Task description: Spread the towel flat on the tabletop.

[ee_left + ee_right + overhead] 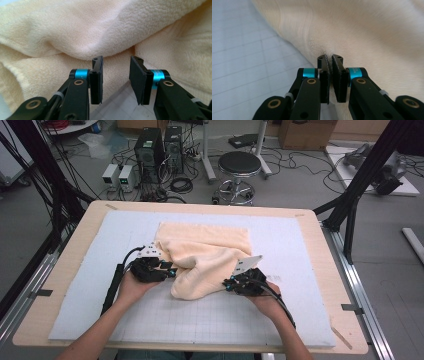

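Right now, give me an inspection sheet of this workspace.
Surface: wooden table under a white gridded mat.
Job's things: cream towel, bunched and partly folded on the mat.
Clutter: nothing seen on the mat.
Grippers: left tongs open at the towel's fold, nothing pinched; right tongs shut at the towel's edge, any pinched cloth too hidden to tell.
Cables: one trails from each gripper beside the forearms; loose leads on the floor.
Surroundings: stool, computer towers, boxes.
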Demonstrator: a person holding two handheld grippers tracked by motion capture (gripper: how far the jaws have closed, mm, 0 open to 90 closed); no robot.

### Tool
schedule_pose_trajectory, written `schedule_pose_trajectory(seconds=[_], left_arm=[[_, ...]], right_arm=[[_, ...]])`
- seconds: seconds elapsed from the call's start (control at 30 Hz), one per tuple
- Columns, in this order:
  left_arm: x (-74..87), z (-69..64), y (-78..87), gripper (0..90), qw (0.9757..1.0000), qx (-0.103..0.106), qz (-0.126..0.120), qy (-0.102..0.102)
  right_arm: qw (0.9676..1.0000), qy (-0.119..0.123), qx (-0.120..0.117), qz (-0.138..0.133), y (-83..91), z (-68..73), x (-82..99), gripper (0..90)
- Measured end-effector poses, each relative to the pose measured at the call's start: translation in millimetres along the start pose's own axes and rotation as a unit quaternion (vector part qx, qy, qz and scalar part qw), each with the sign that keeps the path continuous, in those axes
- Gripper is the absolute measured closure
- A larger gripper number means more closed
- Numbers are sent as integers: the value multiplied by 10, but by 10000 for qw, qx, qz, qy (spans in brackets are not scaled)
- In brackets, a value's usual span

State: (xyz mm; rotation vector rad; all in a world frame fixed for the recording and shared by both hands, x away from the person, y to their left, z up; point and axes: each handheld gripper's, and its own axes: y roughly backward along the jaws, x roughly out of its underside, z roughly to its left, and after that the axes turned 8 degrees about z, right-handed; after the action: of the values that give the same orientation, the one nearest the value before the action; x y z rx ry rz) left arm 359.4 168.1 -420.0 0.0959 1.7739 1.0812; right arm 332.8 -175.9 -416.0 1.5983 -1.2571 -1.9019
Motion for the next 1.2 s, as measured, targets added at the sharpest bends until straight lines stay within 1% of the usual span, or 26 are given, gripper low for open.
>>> schedule_pose_trajectory(seconds=[0.03,0.1,0.13,0.23,0.27,0.33,0.37,0.4,0.43,0.47,0.5,0.57,0.6,0.63,0.67,0.73,0.77,0.8,0.83,0.87,0.93,1.03,1.07,1.13,1.17,1.2], left_arm=[[1,0,-3,636,10000,5,21,-8],[5,3,0,636,10000,17,83,-40],[6,-2,2,636,9999,21,108,-41],[7,-21,24,634,9998,35,163,-97],[5,-29,27,632,9998,47,158,-112],[6,-49,31,629,9998,61,148,-118],[7,-58,29,626,9998,52,126,-119],[5,-65,24,620,9998,48,140,-122],[4,-71,14,614,9998,35,143,-111],[3,-73,5,613,9998,44,134,-102],[2,-74,-1,610,9998,19,145,-100],[1,-86,-14,592,9998,-21,144,-101],[0,-92,-25,581,9997,-89,149,-156],[-4,-92,-36,566,9995,-136,198,-188],[-5,-83,-51,561,9995,-123,227,-197],[-2,-70,-85,559,9998,-19,178,-92],[-2,-74,-101,551,9998,17,140,-100],[-3,-87,-115,547,9999,20,102,-138],[-8,-104,-133,537,9997,3,49,-247],[-10,-118,-146,532,9997,1,-18,-256],[-30,-129,-170,534,9995,-55,-66,-299],[-51,-137,-196,547,9992,-115,-273,-262],[-58,-134,-215,550,9993,-109,-248,-276],[-73,-134,-272,551,9992,-124,-82,-376],[-80,-134,-303,561,9989,-134,9,-460],[-88,-138,-327,579,9987,-164,50,-488]], right_arm=[[9999,26,17,-102,80,5,3,854],[9998,73,51,-192,273,18,9,853],[9996,110,131,-235,377,20,20,851],[9990,51,309,-319,677,-2,100,849],[9987,9,430,-278,783,-23,155,848],[9978,-144,577,-280,904,-67,258,848],[9971,-259,662,-288,946,-95,323,848],[9963,-360,749,-207,960,-127,386,847],[9955,-487,813,-90,941,-161,446,841],[9950,-592,810,0,893,-195,496,829],[9949,-657,751,135,828,-216,531,804],[9955,-685,622,198,707,-209,552,748],[9966,-602,539,176,663,-197,539,729],[9973,-506,515,143,634,-175,518,713],[9977,-451,494,100,613,-154,495,695],[9983,-406,421,83,585,-122,453,671],[9986,-343,395,38,577,-101,434,664],[9990,-290,346,-14,577,-73,419,658],[9993,-253,283,-67,575,-40,403,640],[9996,-169,197,-100,558,-6,389,626],[9999,-79,143,-26,515,24,380,602],[9998,-156,24,101,414,34,402,581],[9998,-142,20,129,372,27,414,580],[9994,-225,-44,261,292,25,433,582],[9993,-187,-42,309,247,19,440,589],[9992,-175,-44,358,209,21,444,612]])
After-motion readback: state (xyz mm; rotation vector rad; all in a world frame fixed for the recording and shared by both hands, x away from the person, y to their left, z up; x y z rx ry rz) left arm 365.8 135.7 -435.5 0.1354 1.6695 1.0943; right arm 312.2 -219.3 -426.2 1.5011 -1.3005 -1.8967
